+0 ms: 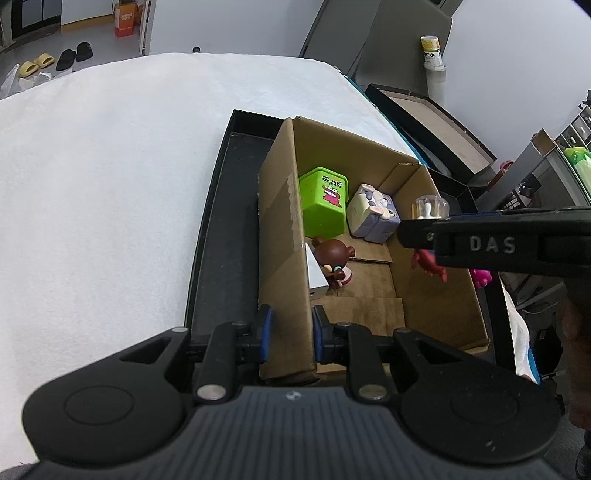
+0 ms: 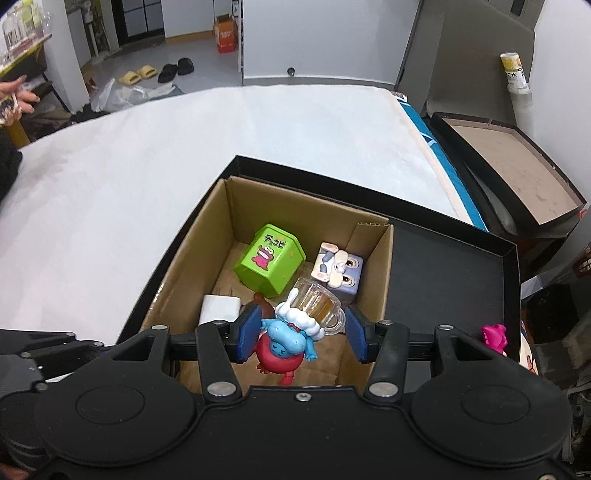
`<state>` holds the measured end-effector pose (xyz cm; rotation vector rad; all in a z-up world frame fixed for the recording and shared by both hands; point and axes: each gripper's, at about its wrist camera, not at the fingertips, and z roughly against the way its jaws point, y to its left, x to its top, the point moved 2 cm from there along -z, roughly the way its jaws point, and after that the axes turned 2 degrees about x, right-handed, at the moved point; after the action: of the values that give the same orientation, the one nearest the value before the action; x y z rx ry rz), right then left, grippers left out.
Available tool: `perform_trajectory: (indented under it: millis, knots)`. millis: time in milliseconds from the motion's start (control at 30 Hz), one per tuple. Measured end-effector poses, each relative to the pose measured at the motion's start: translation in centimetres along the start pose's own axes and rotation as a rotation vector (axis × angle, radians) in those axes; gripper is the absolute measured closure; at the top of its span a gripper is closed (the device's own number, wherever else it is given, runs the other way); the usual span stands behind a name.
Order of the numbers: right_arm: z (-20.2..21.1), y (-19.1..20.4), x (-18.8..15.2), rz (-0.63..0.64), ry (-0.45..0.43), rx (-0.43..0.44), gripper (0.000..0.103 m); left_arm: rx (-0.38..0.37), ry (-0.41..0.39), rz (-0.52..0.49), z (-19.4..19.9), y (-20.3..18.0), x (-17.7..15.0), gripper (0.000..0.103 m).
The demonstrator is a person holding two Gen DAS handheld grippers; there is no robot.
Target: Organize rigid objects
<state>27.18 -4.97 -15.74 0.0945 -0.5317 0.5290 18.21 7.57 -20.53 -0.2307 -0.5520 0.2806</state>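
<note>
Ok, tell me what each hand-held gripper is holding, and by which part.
The left hand-held gripper clamps the cardboard box by its side wall. The right hand-held gripper holds the blue-and-red figurine with the beer mug by its sides, above the box.

Yellow slippers [image 2: 137, 76] and black slippers [image 2: 176, 68] lie on the floor beside an orange carton [image 2: 225, 33]. A yellow-labelled bottle [image 2: 514, 72] stands by the wall.
</note>
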Motion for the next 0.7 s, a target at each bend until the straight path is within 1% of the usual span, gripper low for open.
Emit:
perform_trajectory:
  millis: [367,567,700]
  knots:
    - [-1.0,0.0,0.1,0.01,0.023,-0.019,0.054,-0.002,0.002,0.001,0.0,0.0,0.0,0.082]
    - [-1.0,-0.7,0.4,-0.016,0.029,-0.017,0.053,-0.003,0.002,0.007,-0.1,0.0,0.0,0.082]
    - [0.0,-1.7,0.8,-0.027,0.0,-0.033,0.05,-0.005,0.003,0.006,-0.1,0.0,0.0,0.082]
